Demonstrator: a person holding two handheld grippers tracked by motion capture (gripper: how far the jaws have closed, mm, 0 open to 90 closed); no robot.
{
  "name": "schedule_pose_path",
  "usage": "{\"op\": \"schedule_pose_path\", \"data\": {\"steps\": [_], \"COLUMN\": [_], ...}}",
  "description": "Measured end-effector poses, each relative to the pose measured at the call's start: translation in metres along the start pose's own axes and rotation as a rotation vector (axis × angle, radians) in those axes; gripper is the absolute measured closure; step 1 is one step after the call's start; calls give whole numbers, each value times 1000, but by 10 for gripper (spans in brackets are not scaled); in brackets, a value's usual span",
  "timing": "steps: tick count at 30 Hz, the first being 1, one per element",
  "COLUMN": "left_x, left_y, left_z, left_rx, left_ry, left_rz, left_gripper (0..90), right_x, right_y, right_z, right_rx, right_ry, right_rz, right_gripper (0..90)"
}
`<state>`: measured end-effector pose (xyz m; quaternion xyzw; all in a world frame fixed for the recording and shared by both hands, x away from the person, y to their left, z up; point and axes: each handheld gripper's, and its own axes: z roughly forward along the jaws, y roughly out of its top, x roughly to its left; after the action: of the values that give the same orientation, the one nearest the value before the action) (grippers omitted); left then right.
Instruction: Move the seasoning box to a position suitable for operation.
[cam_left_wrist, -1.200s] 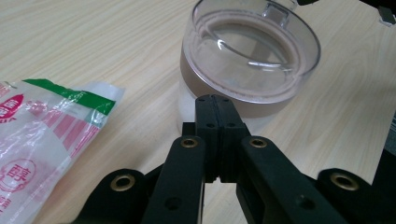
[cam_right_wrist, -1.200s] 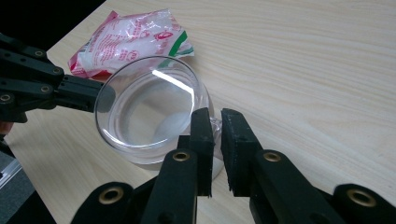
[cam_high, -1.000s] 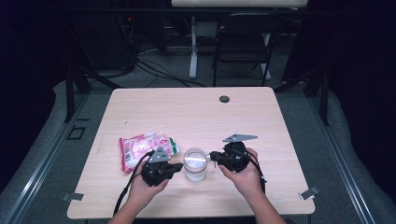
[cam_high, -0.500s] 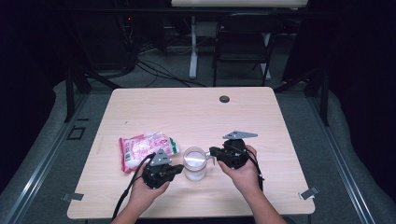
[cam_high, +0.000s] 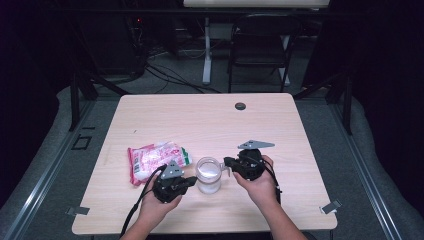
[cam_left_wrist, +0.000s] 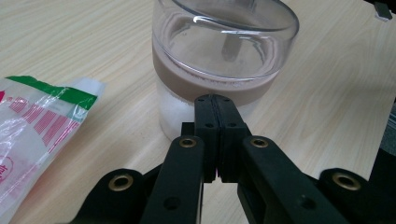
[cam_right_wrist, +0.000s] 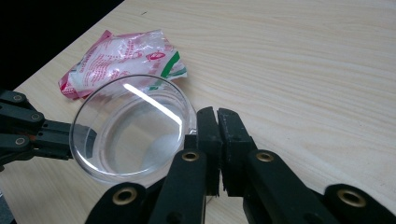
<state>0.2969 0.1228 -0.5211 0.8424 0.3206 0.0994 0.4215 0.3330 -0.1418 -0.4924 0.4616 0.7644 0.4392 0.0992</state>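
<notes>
Clear plastic forms the round jar (cam_high: 208, 174) standing upright on the pale wooden table (cam_high: 210, 120) — white powder fills its lower part and a brownish band rings it below the open rim. It sits between the two claws, directly ahead of each. The left gripper (cam_high: 189, 182), black and held in the person's left hand (cam_high: 152, 207), points at the jar's side; its jaws are pressed together with nothing between them, and in the left gripper view their tips (cam_left_wrist: 215, 100) sit right against the jar wall at the brown band. The right gripper (cam_high: 227, 163), in the right hand (cam_high: 261, 185), has just been closing its jaws; they now meet with nothing between them, tips (cam_right_wrist: 216, 113) just beside the jar's rim. A crumpled pink-and-white plastic bag with a green stripe (cam_high: 155, 159) lies flat on the table just beyond the left gripper, away from the person.
</notes>
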Motion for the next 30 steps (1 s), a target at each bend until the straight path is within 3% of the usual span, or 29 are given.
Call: {"op": "schedule_pose_path", "data": {"steps": [16,20,25,30], "left_x": [-4,-6,-10,-11], "left_y": [7,9,11,11], "left_z": [-6,-7,-7,-7], "left_rx": [-72,-80,-84,-82], "left_ry": [-7,-11,-15,-10], "left_rz": [16,22,29,44], "left_gripper": [893,891,888,885], "right_x": [-3,-3,-7,-18], "right_y": [-4,-6,-8,-11], "right_z": [3,6,7,8], "right_rx": [5,15,14,-11], "right_ry": [-5,-28,-9,63], "right_rz": [13,4,40,130], "right_gripper": [900,900,887,859]}}
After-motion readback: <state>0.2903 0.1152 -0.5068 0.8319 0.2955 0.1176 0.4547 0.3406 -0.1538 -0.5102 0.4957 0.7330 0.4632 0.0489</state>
